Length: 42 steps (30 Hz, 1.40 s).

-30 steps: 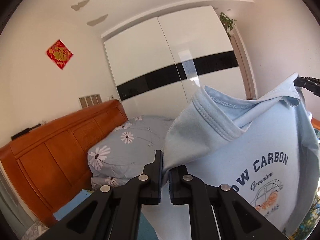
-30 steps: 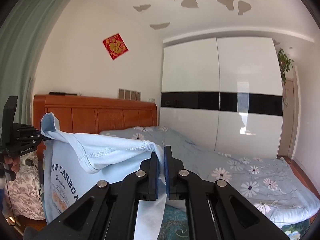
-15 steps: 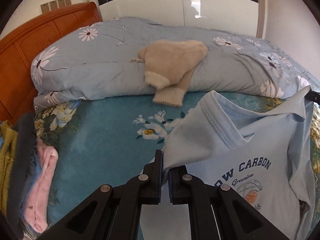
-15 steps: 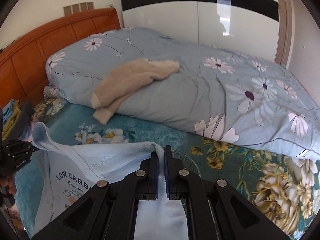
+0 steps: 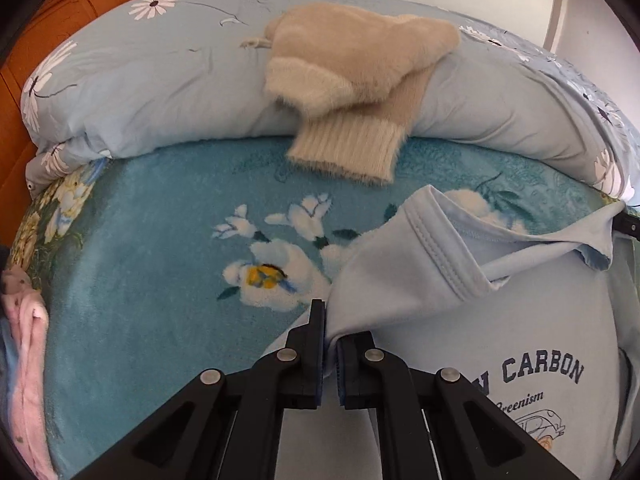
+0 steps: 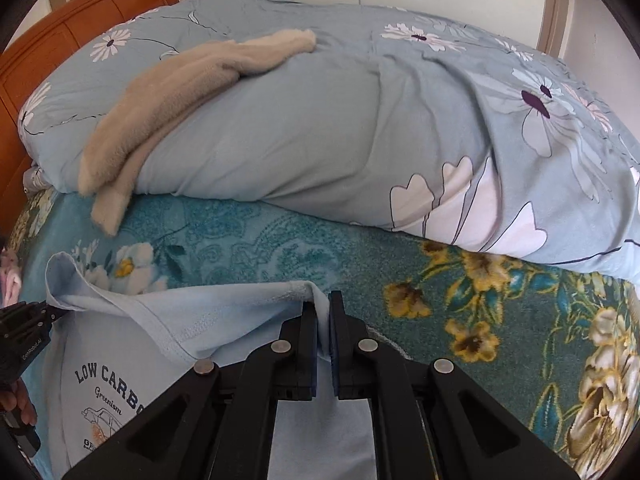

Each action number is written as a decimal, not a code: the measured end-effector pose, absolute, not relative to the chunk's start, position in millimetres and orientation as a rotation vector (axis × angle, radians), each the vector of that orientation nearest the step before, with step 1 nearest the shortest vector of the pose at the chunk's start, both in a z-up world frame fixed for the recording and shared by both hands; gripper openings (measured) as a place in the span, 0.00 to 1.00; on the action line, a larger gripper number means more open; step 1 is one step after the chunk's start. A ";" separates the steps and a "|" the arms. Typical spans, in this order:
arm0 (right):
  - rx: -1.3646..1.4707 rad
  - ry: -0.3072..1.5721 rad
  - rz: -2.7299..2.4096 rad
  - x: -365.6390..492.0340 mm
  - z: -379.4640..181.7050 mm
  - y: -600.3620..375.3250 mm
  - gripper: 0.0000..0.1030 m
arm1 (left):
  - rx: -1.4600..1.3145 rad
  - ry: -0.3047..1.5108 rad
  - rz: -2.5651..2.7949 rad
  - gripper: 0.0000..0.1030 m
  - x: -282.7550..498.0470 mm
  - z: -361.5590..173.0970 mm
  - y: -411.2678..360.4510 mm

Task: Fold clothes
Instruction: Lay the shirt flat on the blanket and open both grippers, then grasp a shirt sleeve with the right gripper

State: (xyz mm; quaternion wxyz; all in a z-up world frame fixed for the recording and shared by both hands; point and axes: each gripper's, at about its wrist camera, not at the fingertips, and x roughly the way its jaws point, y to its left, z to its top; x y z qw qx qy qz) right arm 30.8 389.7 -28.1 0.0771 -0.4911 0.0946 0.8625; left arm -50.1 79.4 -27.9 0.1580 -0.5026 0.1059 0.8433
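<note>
Left claw [image 5: 329,322] and right claw [image 6: 323,310] each clenched on shirt [image 5: 520,332] shoulder, spreading it over bed [image 5: 160,248] for flat laying.

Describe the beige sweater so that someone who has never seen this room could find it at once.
Start at the rolled blue daisy-print duvet lying across the bed by the orange wooden headboard. The beige sweater is draped over the duvet's top, its ribbed hem hanging down onto the teal floral blanket. It is the only fluffy, cream-coloured garment; the light blue T-shirt nearby is smooth and printed.
</note>
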 end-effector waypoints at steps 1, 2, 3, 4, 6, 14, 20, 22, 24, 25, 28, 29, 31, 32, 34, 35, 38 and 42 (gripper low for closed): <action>-1.481 0.283 2.576 30.0 -31.7 390.0 0.04 | -1.440 0.284 2.408 0.07 -50.4 -31.6 77.7; -1.490 0.283 2.568 29.1 -35.4 390.2 0.04 | -1.442 0.264 2.396 0.07 -48.8 -31.0 75.1; -1.499 0.283 2.560 28.2 -39.0 390.5 0.04 | -1.444 0.244 2.381 0.08 -46.4 -29.0 72.2; -1.508 0.283 2.552 27.3 -42.7 390.7 0.04 | -1.445 0.223 2.366 0.10 -44.0 -27.0 69.3; -1.526 0.283 2.536 25.6 -49.9 391.3 0.05 | -1.447 0.183 2.337 0.12 -39.3 -22.9 63.4; -1.528 0.262 2.577 45.1 -28.9 389.1 0.11 | -1.455 0.101 2.302 0.59 -8.7 -7.9 32.3; -1.481 0.326 2.669 93.9 1.5 388.0 0.25 | -1.487 0.029 2.319 0.60 27.6 -7.9 -12.5; -1.461 0.325 2.700 120.9 6.7 388.6 0.26 | -1.512 -0.008 2.316 0.60 43.7 -13.0 -29.8; -1.460 0.346 2.705 149.6 10.2 388.7 0.27 | -1.539 -0.052 2.309 0.60 61.0 -19.4 -47.4; -1.467 0.373 2.701 165.0 8.2 391.3 0.27 | -1.549 -0.077 2.303 0.60 68.8 -22.2 -54.9; -1.486 0.473 2.686 211.0 -0.3 401.8 0.27 | -1.571 -0.138 2.285 0.60 89.5 -30.7 -69.7; -1.492 0.529 2.681 224.4 -6.0 406.5 0.27 | -1.576 -0.150 2.279 0.60 95.4 -33.3 -72.4; -1.508 0.629 2.669 244.7 -17.7 410.2 0.27 | -1.564 -0.156 2.278 0.58 106.7 -34.8 -72.2; -1.512 0.666 2.662 254.7 -21.9 411.0 0.27 | -1.559 -0.157 2.277 0.58 111.7 -34.6 -70.9; -1.521 0.725 2.651 268.3 -27.0 407.5 0.27 | -1.549 -0.157 2.269 0.58 121.2 -33.7 -67.7; -1.526 0.753 2.646 274.7 -29.4 405.4 0.27 | -1.543 -0.152 2.265 0.58 125.1 -32.8 -65.9; -1.528 0.790 2.675 282.9 -30.5 391.8 0.27 | -1.525 -0.145 2.255 0.58 135.7 -30.9 -62.3; -1.452 0.886 2.704 294.0 -26.1 386.1 0.27 | -1.517 -0.195 2.228 0.58 148.5 -29.9 -66.7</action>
